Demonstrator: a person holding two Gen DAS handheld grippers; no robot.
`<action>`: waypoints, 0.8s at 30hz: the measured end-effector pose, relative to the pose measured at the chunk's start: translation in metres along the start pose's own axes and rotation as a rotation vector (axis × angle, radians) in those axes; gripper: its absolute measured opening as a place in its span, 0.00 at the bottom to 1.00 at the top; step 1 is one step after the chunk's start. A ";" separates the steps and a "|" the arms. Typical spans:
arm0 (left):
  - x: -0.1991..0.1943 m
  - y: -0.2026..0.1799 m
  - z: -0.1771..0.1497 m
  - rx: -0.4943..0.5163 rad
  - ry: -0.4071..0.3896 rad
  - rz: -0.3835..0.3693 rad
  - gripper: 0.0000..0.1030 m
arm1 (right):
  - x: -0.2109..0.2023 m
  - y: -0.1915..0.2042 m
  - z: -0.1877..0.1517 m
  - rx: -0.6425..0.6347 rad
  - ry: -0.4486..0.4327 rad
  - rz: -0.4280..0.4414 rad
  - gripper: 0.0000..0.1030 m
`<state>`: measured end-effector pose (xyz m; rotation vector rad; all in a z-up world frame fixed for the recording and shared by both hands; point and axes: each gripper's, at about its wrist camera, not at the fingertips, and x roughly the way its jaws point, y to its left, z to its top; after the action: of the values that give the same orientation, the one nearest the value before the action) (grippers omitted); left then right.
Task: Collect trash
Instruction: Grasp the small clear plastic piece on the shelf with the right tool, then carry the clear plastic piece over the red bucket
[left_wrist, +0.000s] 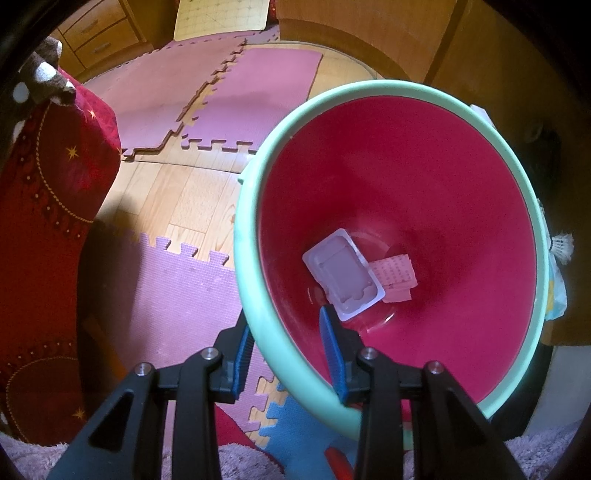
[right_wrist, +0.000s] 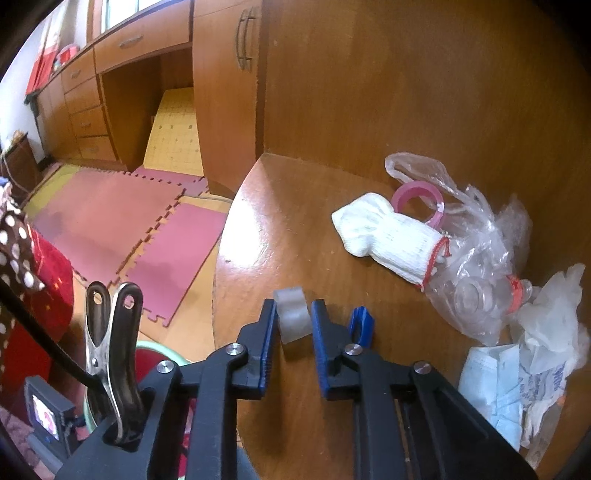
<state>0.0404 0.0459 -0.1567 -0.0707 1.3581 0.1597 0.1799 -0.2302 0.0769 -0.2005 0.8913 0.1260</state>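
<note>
In the left wrist view my left gripper (left_wrist: 288, 343) is shut on the mint-green rim of a red bucket (left_wrist: 255, 284), one finger outside and one inside. In the bucket lie a white plastic tray (left_wrist: 341, 273) and a pink patterned piece of paper (left_wrist: 397, 277). In the right wrist view my right gripper (right_wrist: 293, 314) holds its blue pads on both sides of a small translucent white roll of tape (right_wrist: 293, 314) at the round wooden table (right_wrist: 280, 229). I cannot tell whether the pads press on it.
On the table lie a white knit glove (right_wrist: 388, 232), a pink tape ring (right_wrist: 417, 203), a clear plastic bag with a bottle (right_wrist: 476, 288), crumpled paper and wrappers (right_wrist: 532, 373) and a blue clip (right_wrist: 360, 325). Pink foam mats (left_wrist: 221, 107) cover the floor. A red cloth (left_wrist: 48, 236) hangs at left.
</note>
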 end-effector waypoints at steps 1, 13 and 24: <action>0.000 0.000 0.000 0.001 -0.001 0.001 0.36 | 0.000 0.002 0.000 -0.007 0.000 -0.005 0.16; -0.001 0.000 0.000 0.000 -0.005 -0.002 0.36 | -0.003 0.005 0.004 -0.003 0.004 -0.032 0.14; -0.001 -0.001 0.000 0.002 -0.007 -0.001 0.36 | -0.033 0.024 -0.002 -0.042 -0.048 0.016 0.14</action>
<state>0.0403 0.0444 -0.1555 -0.0696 1.3516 0.1573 0.1527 -0.2087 0.0987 -0.2289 0.8432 0.1636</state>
